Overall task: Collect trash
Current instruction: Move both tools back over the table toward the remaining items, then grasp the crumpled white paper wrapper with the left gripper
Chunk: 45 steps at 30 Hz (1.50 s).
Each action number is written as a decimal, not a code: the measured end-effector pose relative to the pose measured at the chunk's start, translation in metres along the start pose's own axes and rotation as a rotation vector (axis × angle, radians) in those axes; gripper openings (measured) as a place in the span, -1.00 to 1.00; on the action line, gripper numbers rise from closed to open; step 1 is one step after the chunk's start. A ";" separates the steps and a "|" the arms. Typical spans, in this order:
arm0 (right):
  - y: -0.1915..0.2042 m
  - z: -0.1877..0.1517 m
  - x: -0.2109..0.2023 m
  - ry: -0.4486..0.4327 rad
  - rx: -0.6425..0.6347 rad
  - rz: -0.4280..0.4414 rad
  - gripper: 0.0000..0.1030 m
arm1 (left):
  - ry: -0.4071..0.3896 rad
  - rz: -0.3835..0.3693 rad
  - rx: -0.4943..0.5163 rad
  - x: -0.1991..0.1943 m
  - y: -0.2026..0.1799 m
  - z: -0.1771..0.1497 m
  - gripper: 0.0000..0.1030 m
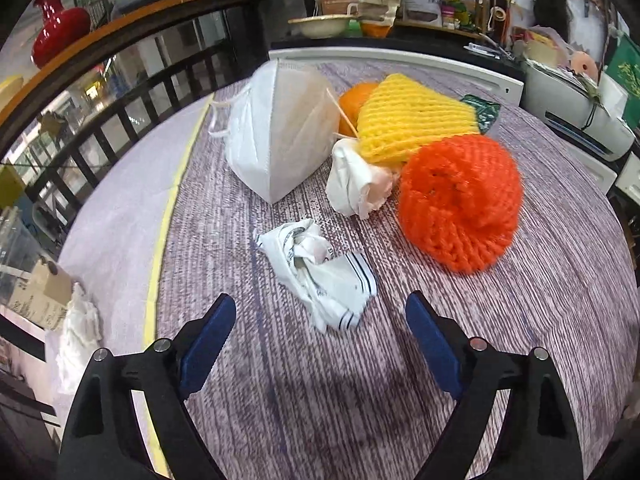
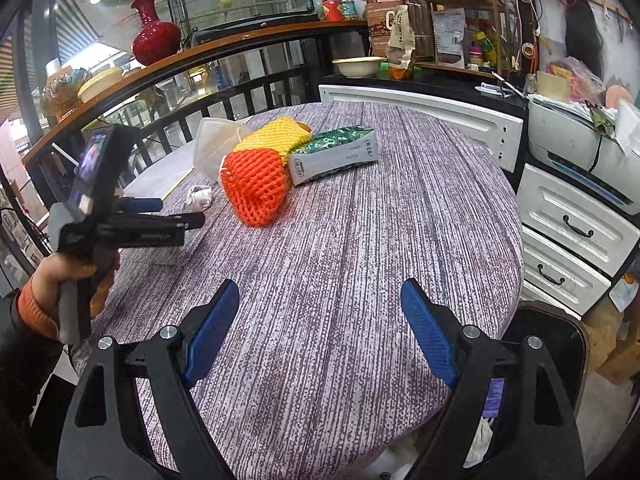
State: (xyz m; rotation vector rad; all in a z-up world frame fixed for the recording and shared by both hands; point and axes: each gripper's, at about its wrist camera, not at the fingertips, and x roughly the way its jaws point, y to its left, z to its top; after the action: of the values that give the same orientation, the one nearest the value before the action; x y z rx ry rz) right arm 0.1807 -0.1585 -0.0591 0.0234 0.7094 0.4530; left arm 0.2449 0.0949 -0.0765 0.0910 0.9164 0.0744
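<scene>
where left tongs (image 1: 320, 312) gape, crumpled wrapper (image 1: 320, 272) on tablecloth (image 1: 320, 400)

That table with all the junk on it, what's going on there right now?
A person holding a gripper in each hand is clearing trash off a round table. The left gripper has its jaws open just in front of a crumpled white wrapper, not yet gripping it. The right gripper hangs open and empty over bare tablecloth. A face mask, orange foam net, yellow foam net and green packet lie on the table.
</scene>
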 end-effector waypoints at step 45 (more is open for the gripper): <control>0.063 0.060 0.134 0.181 -0.047 0.136 -0.82 | -0.126 -0.084 -0.180 -0.044 0.044 -0.032 -0.66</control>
State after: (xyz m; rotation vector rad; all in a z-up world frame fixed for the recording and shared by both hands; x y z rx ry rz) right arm 0.2836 -0.0391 -0.0864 -0.0135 0.8783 0.6075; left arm 0.1913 0.1360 -0.0565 -0.1091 0.7830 0.0721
